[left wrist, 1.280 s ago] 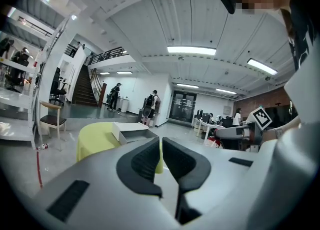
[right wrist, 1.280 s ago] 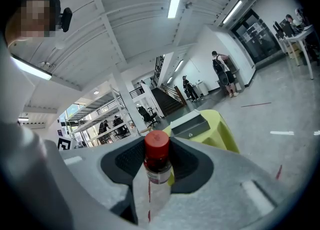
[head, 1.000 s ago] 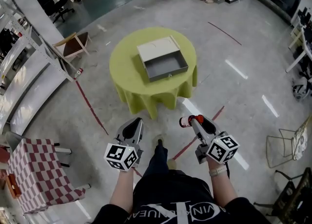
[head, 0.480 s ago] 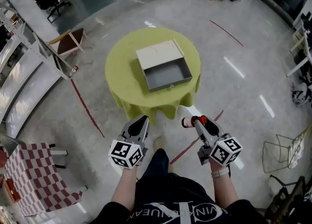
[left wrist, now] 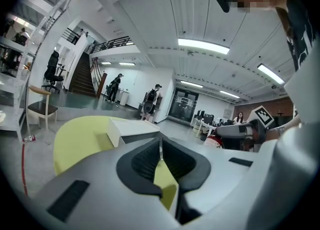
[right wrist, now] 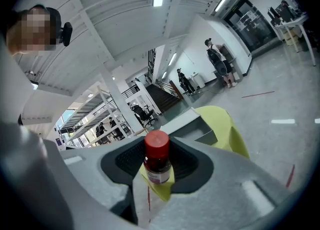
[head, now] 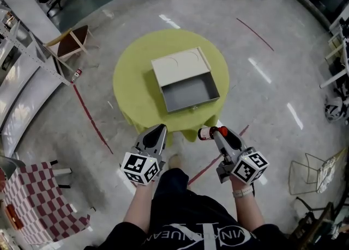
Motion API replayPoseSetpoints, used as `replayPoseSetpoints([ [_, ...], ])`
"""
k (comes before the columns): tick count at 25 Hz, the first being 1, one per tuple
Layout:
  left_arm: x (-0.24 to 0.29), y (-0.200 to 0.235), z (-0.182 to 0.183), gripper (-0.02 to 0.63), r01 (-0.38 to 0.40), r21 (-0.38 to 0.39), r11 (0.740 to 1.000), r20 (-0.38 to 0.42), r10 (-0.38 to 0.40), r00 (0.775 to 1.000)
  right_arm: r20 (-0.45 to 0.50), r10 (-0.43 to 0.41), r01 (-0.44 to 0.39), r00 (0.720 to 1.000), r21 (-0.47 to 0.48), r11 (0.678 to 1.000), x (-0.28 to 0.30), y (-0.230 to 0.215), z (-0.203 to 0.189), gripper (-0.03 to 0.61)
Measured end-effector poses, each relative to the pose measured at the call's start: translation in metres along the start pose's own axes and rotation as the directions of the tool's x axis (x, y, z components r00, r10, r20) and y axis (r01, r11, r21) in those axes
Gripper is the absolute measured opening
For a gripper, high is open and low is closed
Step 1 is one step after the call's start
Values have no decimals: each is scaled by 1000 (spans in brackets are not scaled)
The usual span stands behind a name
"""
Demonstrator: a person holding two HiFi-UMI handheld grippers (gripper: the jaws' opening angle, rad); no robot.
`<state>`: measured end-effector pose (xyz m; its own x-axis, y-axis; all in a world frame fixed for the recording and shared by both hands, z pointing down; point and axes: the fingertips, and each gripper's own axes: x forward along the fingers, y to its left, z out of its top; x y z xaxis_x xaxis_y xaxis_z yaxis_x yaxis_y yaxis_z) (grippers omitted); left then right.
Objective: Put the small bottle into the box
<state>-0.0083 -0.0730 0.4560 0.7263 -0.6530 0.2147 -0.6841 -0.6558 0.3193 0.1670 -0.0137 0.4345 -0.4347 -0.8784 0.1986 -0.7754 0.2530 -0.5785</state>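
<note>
A small bottle [head: 206,133] with a red cap [right wrist: 156,144] sits between the jaws of my right gripper [head: 217,132], which is shut on it; in the head view it sticks out to the left of the jaws. My left gripper [head: 158,132] is shut with nothing in it; its pads meet in the left gripper view [left wrist: 160,155]. Both grippers hover over the floor just short of the round table's near edge. The open grey box [head: 190,92] with its white lid [head: 179,66] laid back lies on the yellow-green tablecloth [head: 133,85].
Red tape lines [head: 90,118] cross the grey floor. A wooden chair [head: 70,42] and white shelving [head: 24,80] stand at the left, a checked chair [head: 34,211] at the lower left, and a wire chair [head: 311,172] at the right. People stand far off [left wrist: 152,101].
The table and box have come closer and lower in the head view as the person stepped toward them. Both grippers kept their pose, the bottle still held.
</note>
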Motion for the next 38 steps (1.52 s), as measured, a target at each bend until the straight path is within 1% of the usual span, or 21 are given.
replayPoseSetpoints([
  [4, 17, 22, 3, 23, -3, 3, 1000, -9, 3, 1000, -8, 14, -14, 1000, 1, 1000, 27, -7, 5, 147],
  [8, 22, 34, -3, 23, 1, 7, 1000, -36, 0, 999, -35, 15, -14, 999, 25, 1000, 40, -11, 1, 147],
  [11, 32, 45, 3, 23, -3, 14, 1000, -23, 4, 1000, -25, 21, -21, 999, 22, 1000, 53, -15, 10, 147],
  [13, 36, 51, 3, 23, -8, 16, 1000, -15, 8, 1000, -9, 33, -33, 999, 38, 999, 63, -16, 13, 147],
  [18, 44, 53, -5, 23, -9, -7, 1000, -25, 9, 1000, -18, 63, -62, 998, 58, 996, 79, -18, 14, 147],
  [22, 52, 56, -9, 23, -6, -8, 1000, -42, 6, 999, -30, 100, -98, 995, 71, 993, 95, -18, 18, 147],
  [26, 54, 62, -16, 23, -35, -22, 999, -59, 33, 998, -55, 131, -124, 990, 121, 985, 110, -19, 15, 147],
  [31, 63, 74, -13, 23, -66, -29, 997, -39, 65, 997, -67, 169, -158, 983, 150, 976, 132, -19, 17, 147],
  [34, 68, 78, -14, 23, -78, -32, 996, -33, 77, 997, -76, 190, -177, 979, 155, 972, 145, -17, 19, 147],
  [38, 72, 84, -19, 23, -92, -41, 995, -35, 91, 995, -101, 197, -180, 975, 153, 972, 163, -17, 13, 147],
])
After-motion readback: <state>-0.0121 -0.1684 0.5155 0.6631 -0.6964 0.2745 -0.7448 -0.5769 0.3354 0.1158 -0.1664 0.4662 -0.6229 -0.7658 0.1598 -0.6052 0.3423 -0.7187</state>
